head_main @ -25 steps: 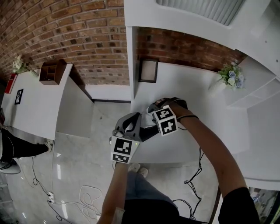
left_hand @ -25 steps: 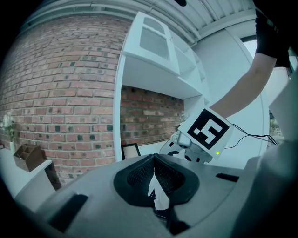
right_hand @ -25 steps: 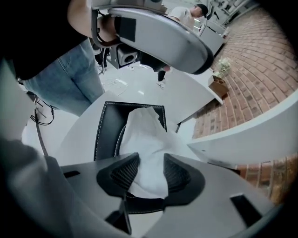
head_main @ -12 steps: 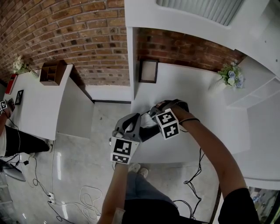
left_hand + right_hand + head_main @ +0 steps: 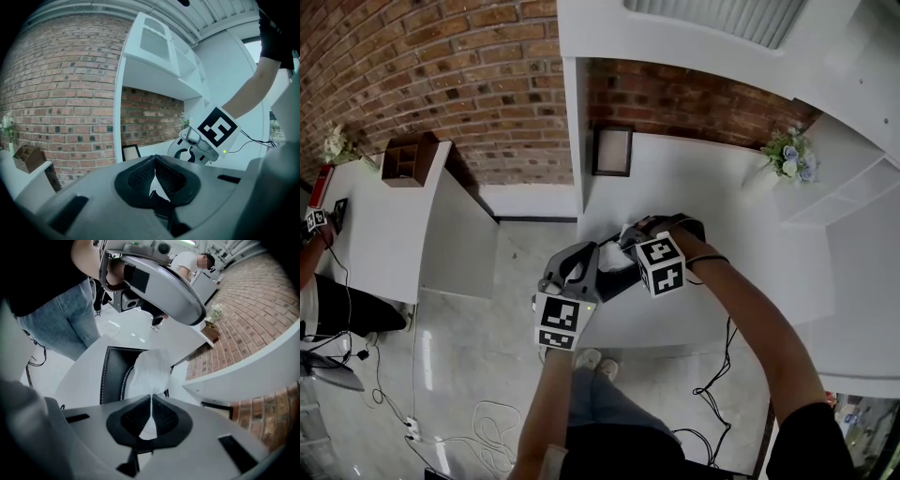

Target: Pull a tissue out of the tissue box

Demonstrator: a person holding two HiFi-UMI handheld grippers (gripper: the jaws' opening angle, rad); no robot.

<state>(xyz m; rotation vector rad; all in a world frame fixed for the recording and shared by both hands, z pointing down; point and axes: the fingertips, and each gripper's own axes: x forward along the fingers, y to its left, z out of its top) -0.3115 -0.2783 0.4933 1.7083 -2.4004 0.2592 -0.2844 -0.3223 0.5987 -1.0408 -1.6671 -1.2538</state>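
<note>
A black tissue box [image 5: 114,376] with white stitching lies on the white counter [image 5: 712,187]. A white tissue [image 5: 151,369] stands up out of its slot. My right gripper [image 5: 151,401] points steeply down; its jaws have just been closing and are now shut on the tissue's top. In the head view my right gripper [image 5: 628,238] sits just above the box. My left gripper [image 5: 613,281] lies nearly level at the box's near end, and in its own view the left gripper [image 5: 154,161] has its pads meeting at the tips. A dark strip shows below them; whether it is held I cannot tell.
A framed picture [image 5: 611,150] leans on the brick wall at the counter's back. A vase of flowers [image 5: 789,156] stands at the far right. A wooden organiser [image 5: 403,157] sits on a second white table to the left, where another person [image 5: 319,281] stands. Cables [image 5: 487,417] lie on the floor.
The right gripper's marker cube has tipped slightly and shifted a little lower over the box. The left gripper has stayed put. The person at the left edge has moved.
</note>
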